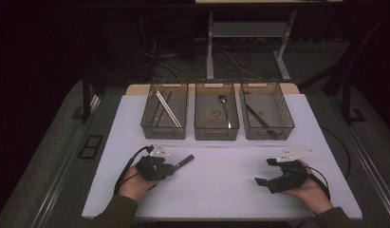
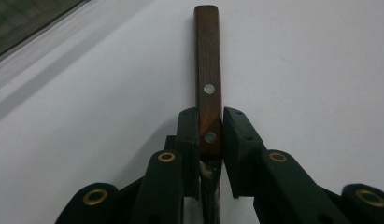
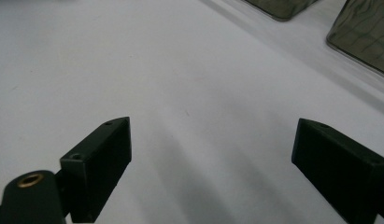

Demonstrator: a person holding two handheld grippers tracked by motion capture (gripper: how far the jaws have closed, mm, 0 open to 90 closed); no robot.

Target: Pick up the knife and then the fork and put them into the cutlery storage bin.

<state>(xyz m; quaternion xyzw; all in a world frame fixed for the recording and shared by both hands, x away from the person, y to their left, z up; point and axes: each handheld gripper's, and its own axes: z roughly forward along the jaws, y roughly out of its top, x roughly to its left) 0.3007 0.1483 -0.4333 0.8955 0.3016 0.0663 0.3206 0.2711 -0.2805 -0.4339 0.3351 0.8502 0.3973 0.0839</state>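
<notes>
The L gripper (image 2: 210, 135) was shut tight on a knife w/ a brown wood handle (image 2: 208, 79). The handle stuck out past the jaws, just over the white table (image 1: 221, 190), near the left bin (image 1: 164, 128) & in front of it. The R gripper (image 3: 210, 154) was wide open w/ nothing in it, low over the table, in front of the right bin (image 1: 268, 130) & well apart from the knife.

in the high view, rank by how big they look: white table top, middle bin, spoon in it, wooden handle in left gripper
1. white table top
2. middle bin
3. spoon
4. wooden handle, though its near part is hidden in the left gripper, so spoon against handle is unsure.
</notes>
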